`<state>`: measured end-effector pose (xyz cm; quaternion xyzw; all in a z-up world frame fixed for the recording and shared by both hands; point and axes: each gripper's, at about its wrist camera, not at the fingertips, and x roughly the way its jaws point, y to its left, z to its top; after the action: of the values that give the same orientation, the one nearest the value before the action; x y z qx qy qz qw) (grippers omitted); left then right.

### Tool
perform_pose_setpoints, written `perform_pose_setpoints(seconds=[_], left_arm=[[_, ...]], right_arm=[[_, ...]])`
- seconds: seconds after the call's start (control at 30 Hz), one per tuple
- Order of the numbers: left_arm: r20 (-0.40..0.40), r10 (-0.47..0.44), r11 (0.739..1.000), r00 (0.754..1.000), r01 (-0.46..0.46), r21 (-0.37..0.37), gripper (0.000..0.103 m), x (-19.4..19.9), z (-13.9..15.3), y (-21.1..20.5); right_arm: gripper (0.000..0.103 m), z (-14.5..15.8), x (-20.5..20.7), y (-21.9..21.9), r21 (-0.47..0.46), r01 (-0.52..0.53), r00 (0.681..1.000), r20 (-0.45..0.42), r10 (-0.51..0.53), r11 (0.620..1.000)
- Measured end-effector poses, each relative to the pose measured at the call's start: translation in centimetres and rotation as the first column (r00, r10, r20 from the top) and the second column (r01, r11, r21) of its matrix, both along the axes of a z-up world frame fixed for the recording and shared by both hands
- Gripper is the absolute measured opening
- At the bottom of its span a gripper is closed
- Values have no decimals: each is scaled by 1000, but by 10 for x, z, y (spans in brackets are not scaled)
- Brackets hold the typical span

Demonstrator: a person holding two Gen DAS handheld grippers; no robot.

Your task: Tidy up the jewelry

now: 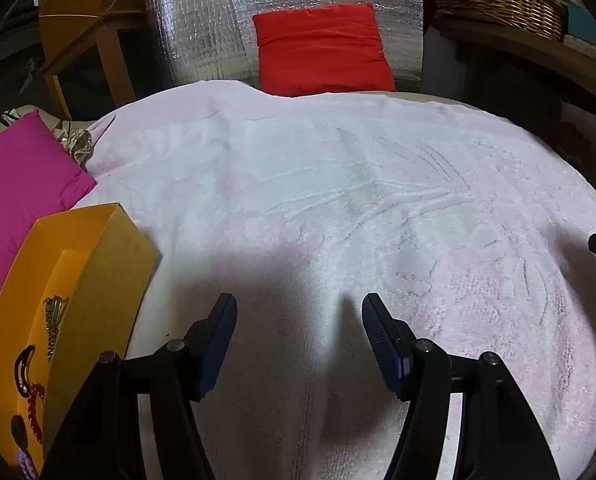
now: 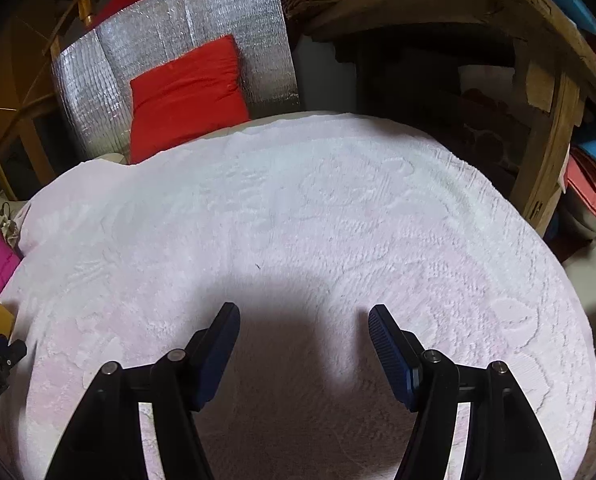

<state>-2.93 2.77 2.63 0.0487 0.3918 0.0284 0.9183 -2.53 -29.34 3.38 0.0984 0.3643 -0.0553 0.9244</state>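
The jewelry [image 1: 30, 384] lies in an orange box [image 1: 98, 280] at the white towel's [image 1: 337, 180] left edge, the box's long axis running away from the camera. Both left gripper [image 1: 299, 312] and right gripper [image 2: 303, 320] fingers stand apart, empty, above the towel.

An open yellow-orange cardboard box [image 1: 98, 280] sits at the left edge of the pale pink towel, its near end cut off by the frame. Inside it lie a brass-coloured clip [image 1: 54, 320], a dark red curved hair clip [image 1: 22, 364], a string of red beads [image 1: 36, 412] and some lilac beads [image 1: 26, 462], loosely strung along its floor.
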Motion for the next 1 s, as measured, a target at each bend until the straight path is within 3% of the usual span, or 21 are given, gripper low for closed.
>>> perform_pose_setpoints(seconds=[0.17, 0.27, 0.37, 0.4, 0.47, 0.53, 0.57, 0.67, 0.73, 0.83, 1.0], left_arm=[[-3, 19, 1000, 1000, -19, 3, 66, 0, 2, 5], [2, 42, 999, 999, -42, 13, 66, -19, 19, 12], [68, 113, 993, 991, -115, 24, 66, -68, 54, 36], [90, 143, 989, 986, -145, 22, 70, -89, 66, 48], [113, 220, 973, 969, -226, 50, 83, -127, 84, 76], [141, 325, 934, 935, -341, 106, 88, -168, 98, 114], [147, 365, 913, 919, -384, 135, 89, -181, 101, 127], [217, 493, 802, 842, -537, 261, 89, -220, 111, 172], [255, 540, 746, 802, -596, 297, 89, -242, 118, 193], [275, 560, 728, 781, -623, 286, 90, -262, 125, 209], [286, 550, 761, 785, -612, 216, 90, -283, 136, 214]], right_arm=[[71, 7, -3, 11, -6, -20, 1000, 22, 21, 1000], [71, 27, -14, 30, 31, -70, 996, 55, 69, 997], [71, 57, -32, 84, 55, -234, 968, 104, 227, 971], [71, 71, -41, 114, 40, -310, 945, 126, 303, 950], [71, 91, -57, 164, 38, -434, 893, 153, 424, 900], [71, 112, -77, 225, 52, -561, 821, 164, 547, 826], [71, 116, -83, 241, 61, -585, 805, 164, 570, 809], [71, 129, -113, 311, 95, -681, 730, 158, 665, 726], [71, 129, -130, 340, 78, -705, 708, 141, 692, 705], [71, 131, -156, 376, 57, -739, 672, 121, 730, 671], [71, 143, -178, 402, 12, -750, 659, 109, 744, 662]])
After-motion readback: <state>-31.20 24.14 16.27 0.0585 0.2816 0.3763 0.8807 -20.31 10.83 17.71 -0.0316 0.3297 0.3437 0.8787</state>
